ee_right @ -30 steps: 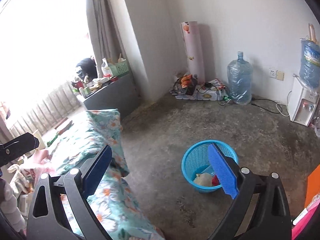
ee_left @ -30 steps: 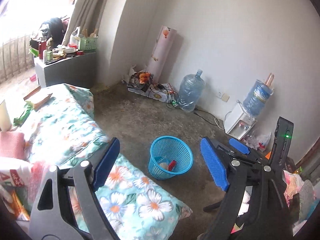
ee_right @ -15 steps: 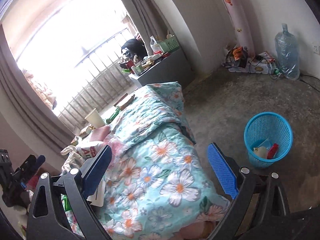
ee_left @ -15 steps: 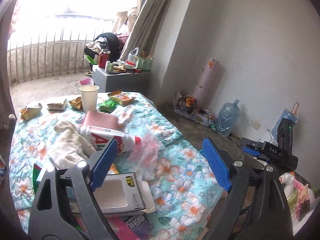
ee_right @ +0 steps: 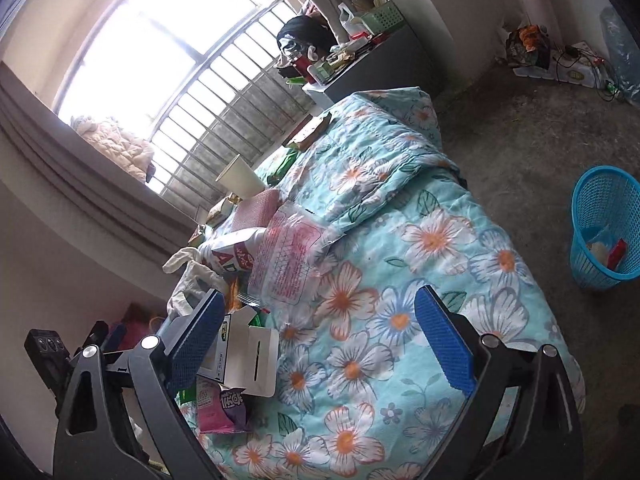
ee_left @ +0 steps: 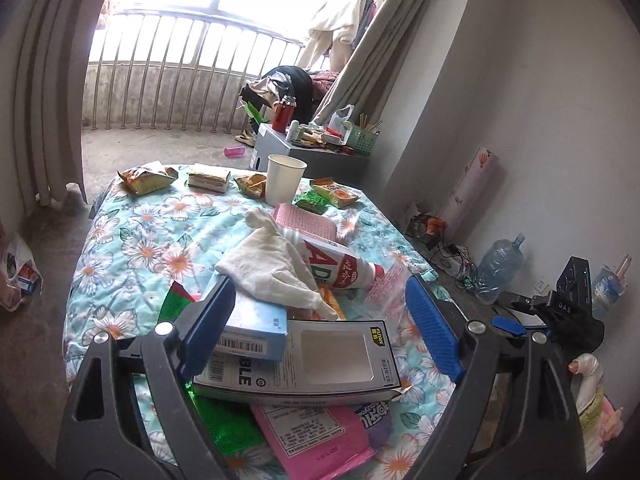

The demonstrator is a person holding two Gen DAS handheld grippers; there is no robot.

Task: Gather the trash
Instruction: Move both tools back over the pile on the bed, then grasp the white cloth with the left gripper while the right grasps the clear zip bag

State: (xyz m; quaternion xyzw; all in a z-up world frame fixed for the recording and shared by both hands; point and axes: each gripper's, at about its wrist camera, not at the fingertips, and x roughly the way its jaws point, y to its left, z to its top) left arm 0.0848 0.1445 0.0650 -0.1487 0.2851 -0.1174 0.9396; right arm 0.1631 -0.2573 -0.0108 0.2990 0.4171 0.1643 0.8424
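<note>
Your left hand-held gripper (ee_left: 320,322) hangs over a heap of trash on the flowered bed (ee_left: 132,248), its blue pads wide apart and gripping nothing. Between and below them lies a flattened white carton (ee_left: 304,360) with a cut-out window, printed in black letters, one end tucked under a pale blue box (ee_left: 256,326) bearing a barcode. A pink wrapper (ee_left: 316,436) and a shiny green one (ee_left: 224,420) poke out beneath the carton. Beyond it, a crumpled white cloth (ee_left: 268,264) drapes over a white bottle (ee_left: 340,266) with big red lettering, which lies on its side beside a clear plastic bag (ee_left: 390,284). A paper cup (ee_left: 284,180) stands upright farther back among snack packets (ee_left: 146,178).

Your right hand-held gripper (ee_right: 316,340) is likewise spread open and empty above the quilt, the carton (ee_right: 248,356) just beside its left pad. The blue mesh basket (ee_right: 604,200) stands on the floor well apart from the bed, with a few scraps already inside.
</note>
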